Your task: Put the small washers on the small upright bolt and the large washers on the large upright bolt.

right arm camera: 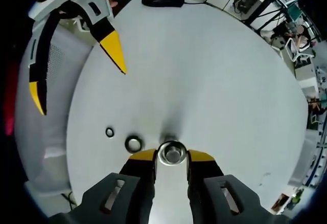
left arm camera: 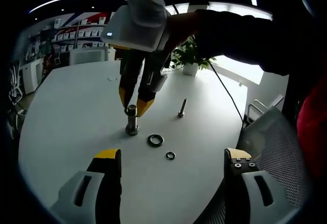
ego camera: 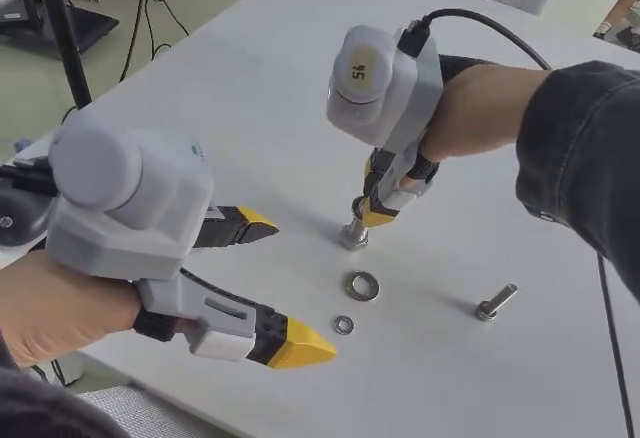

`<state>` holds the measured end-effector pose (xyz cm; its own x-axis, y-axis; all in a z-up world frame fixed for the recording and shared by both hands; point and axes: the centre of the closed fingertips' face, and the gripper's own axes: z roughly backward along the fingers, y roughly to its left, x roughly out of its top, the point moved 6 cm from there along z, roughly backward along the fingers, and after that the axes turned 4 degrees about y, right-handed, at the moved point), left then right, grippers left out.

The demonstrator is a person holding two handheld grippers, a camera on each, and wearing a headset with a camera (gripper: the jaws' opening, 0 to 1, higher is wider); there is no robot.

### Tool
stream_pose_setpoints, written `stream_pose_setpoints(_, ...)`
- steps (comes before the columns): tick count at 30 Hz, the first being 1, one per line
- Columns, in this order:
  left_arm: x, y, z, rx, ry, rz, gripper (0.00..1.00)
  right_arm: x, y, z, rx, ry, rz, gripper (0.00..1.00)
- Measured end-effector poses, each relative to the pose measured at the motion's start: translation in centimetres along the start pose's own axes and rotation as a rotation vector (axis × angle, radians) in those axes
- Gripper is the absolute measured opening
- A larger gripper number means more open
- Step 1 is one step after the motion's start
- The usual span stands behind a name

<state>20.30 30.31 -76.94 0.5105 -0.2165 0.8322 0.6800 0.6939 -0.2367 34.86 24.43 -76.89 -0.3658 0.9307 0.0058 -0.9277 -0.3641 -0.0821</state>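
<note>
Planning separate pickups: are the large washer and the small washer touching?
Apart. The head view shows bare table between the large washer and the small washer.

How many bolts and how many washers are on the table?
Bolts: 2 (upright bolt, lying bolt)
Washers: 2 (big washer, small washer)
Total: 4

Table (ego camera: 250, 88), upright bolt (ego camera: 352, 236), lying bolt (ego camera: 496, 302), washers (ego camera: 362, 285) (two)
</note>
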Motion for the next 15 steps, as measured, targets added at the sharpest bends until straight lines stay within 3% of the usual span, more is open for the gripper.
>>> stream_pose_setpoints(15,-0.2,0.1,0.1,0.001,0.001,0.006,0.82,0.2,0.1,-2.3,0.022,0.012,-0.017,0.24)
